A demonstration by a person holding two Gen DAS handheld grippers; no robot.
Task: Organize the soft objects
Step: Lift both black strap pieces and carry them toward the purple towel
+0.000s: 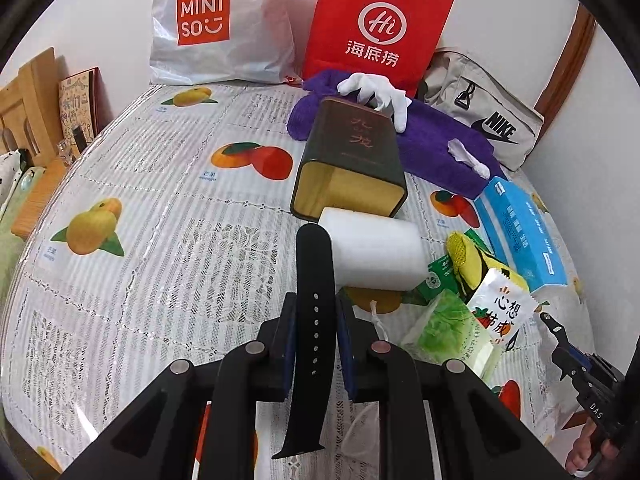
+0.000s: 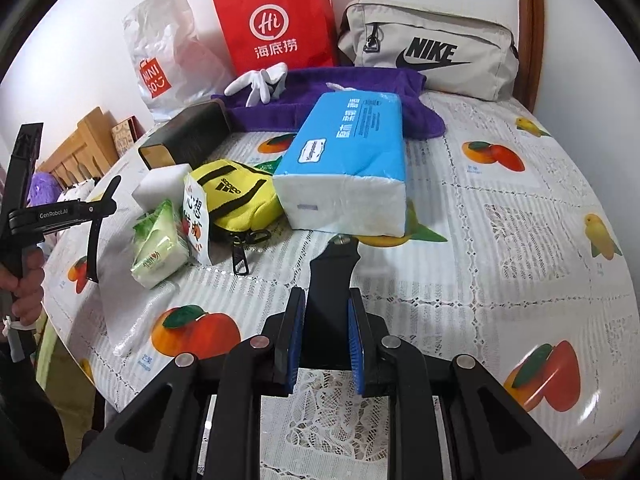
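L gripper (image 1: pixel 316 320) jaws pinch black strap (image 1: pixel 312 280), holed half, above table (image 1: pixel 160 200), just short of white sponge (image 1: pixel 372 256). R gripper (image 2: pixel 326 320) jaws clamp other strap piece (image 2: pixel 334 268), buckle end twd blue tissue pack (image 2: pixel 352 160). Tin (image 1: pixel 348 160) lies behind sponge, open mouth facing it. Yellow pouch (image 2: pixel 240 200), green pkt (image 2: pixel 160 240), snack bag (image 2: pixel 196 216) betw sponge & tissue pack. Purple towel (image 1: pixel 440 148) w/ white glove (image 1: pixel 376 92) behind tin.

Fruit-print tablecloth (image 2: pixel 520 240), red paper bag (image 2: pixel 276 20), white Miniso bag (image 1: pixel 216 24), wooden chair (image 1: pixel 32 96) beside the table.
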